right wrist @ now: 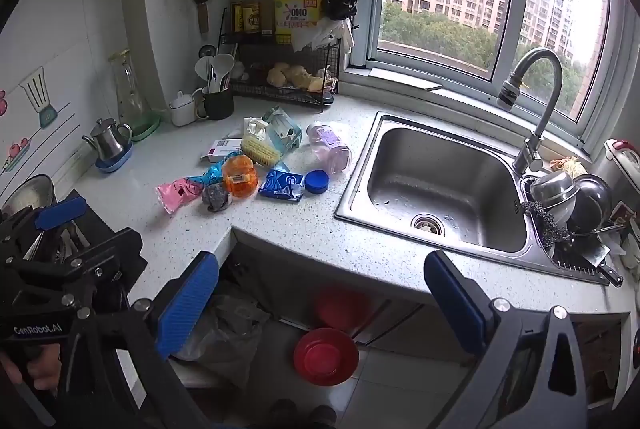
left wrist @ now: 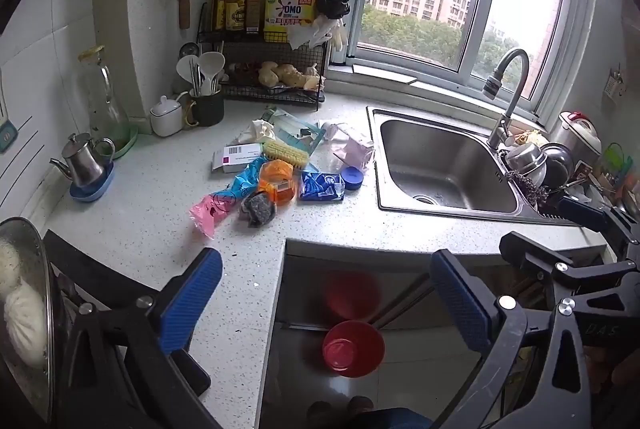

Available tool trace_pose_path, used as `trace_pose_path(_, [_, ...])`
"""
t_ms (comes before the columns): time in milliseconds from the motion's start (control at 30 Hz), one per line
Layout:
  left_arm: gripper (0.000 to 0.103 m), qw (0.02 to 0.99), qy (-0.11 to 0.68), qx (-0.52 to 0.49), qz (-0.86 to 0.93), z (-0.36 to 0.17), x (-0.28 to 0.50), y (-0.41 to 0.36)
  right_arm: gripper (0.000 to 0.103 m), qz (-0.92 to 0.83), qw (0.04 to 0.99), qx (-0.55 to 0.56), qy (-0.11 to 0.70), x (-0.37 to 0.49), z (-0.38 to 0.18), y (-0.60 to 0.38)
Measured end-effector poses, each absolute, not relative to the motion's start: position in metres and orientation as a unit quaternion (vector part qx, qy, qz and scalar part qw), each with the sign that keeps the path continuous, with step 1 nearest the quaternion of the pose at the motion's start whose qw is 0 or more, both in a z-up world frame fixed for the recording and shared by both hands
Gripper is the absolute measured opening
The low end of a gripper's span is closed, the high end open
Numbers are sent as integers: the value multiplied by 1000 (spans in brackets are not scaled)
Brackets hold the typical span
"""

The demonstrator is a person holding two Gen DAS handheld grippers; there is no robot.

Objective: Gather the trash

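No piece has yet been picked up; the step in hand is judged to be the approach. The left hand-held gripper (left wrist: pixel 326 303) is held with fingers wide apart and empty, short of the bench (left wrist: pixel 152 197). The trash (left wrist: pixel 272 169) lies heaped on the bench, left of the sink (left wrist: pixel 444 165). The right hand-held gripper (right wrist: pixel 322 303) is likewise spread and empty. Next, one gripper would have to be carried forward over a single piece, perhaps the pink wrapper (right wrist: pixel 174 195).

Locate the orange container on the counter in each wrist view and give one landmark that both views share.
Left wrist: orange container sits left of centre, between the pink wrapper and blue packet.
Right wrist: orange container lies left of centre, just right of the grey scrubber.
Shared landmark: the sink, right of the pile.
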State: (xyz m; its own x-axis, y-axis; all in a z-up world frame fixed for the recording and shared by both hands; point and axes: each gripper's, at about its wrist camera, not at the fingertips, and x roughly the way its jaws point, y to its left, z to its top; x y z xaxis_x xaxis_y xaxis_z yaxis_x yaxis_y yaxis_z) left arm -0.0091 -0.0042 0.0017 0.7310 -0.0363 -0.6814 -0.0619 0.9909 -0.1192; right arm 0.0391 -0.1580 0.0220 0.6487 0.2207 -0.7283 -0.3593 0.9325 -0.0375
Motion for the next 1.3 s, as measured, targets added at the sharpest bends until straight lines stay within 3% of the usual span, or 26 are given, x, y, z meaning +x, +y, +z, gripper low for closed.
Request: trace_pose_path(1300, [103, 926, 373, -66, 6, -4, -12, -2, 103, 168, 898, -85, 397, 39, 19, -155])
